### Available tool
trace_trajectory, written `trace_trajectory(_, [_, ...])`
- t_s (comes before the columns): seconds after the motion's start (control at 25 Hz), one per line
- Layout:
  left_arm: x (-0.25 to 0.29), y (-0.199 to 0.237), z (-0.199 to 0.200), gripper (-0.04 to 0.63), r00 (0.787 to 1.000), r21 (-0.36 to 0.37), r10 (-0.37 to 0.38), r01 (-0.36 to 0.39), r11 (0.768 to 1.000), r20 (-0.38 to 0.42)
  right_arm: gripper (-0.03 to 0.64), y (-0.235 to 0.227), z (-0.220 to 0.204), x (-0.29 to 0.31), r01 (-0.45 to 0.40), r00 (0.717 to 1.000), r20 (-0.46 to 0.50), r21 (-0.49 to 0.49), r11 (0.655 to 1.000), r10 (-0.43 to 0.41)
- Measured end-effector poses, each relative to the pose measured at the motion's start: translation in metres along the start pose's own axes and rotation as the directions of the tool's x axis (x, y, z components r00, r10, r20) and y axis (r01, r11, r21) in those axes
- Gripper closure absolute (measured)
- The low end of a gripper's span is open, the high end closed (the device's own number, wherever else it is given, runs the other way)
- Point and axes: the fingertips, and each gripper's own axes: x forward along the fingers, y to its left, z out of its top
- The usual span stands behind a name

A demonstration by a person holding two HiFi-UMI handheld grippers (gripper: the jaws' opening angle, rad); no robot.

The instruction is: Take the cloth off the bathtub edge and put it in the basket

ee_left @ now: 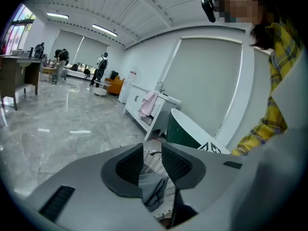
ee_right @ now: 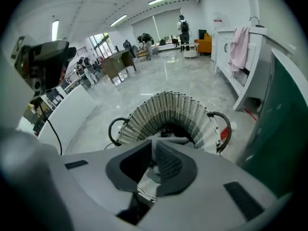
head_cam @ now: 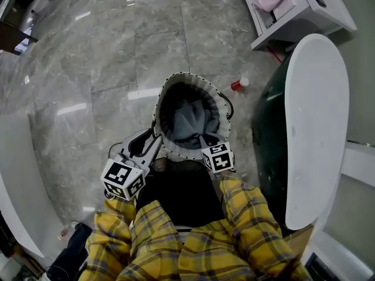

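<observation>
Woven wicker basket (head_cam: 166, 89); soft matt grey cloth (head_cam: 190, 122); glossy marble floor (head_cam: 117, 40).

left tool (head_cam: 156, 139) jaws apart, right tool (head_cam: 203, 140) jaws pinched on cloth (head_cam: 186, 122), both held low, side by side

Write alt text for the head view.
A grey cloth lies inside a woven basket on a marble floor, with the left hand-held gripper and right hand-held gripper at its near rim. A white-rimmed bathtub stands to the right.
</observation>
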Motion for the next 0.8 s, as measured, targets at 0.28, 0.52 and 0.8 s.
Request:
trace_trajectory(0.28, [0.006, 0.001, 0.002, 0.465, 1.0, -0.011, -0.011, 0.011, 1.0, -0.008, 0.58, -0.005, 0.02, -0.019, 0.001, 0.995, 0.097, 0.064, 0.998, -0.008])
trace_trajectory(0.52, [0.006, -0.007, 0.012, 0.465, 0.999, -0.004, -0.032, 0.032, 0.999, 0.003, 0.58, -0.002, 0.038, -0.045, -0.008, 0.986, 0.166, 0.094, 0.996, -0.008])
trace_trajectory(0.8, [-0.006, -0.018, 0.038, 0.476, 0.998, 0.008, -0.025, 0.024, 1.0, 0.061, 0.58, 0.01, 0.063, -0.097, -0.032, 0.963, 0.268, 0.106, 0.994, 0.003])
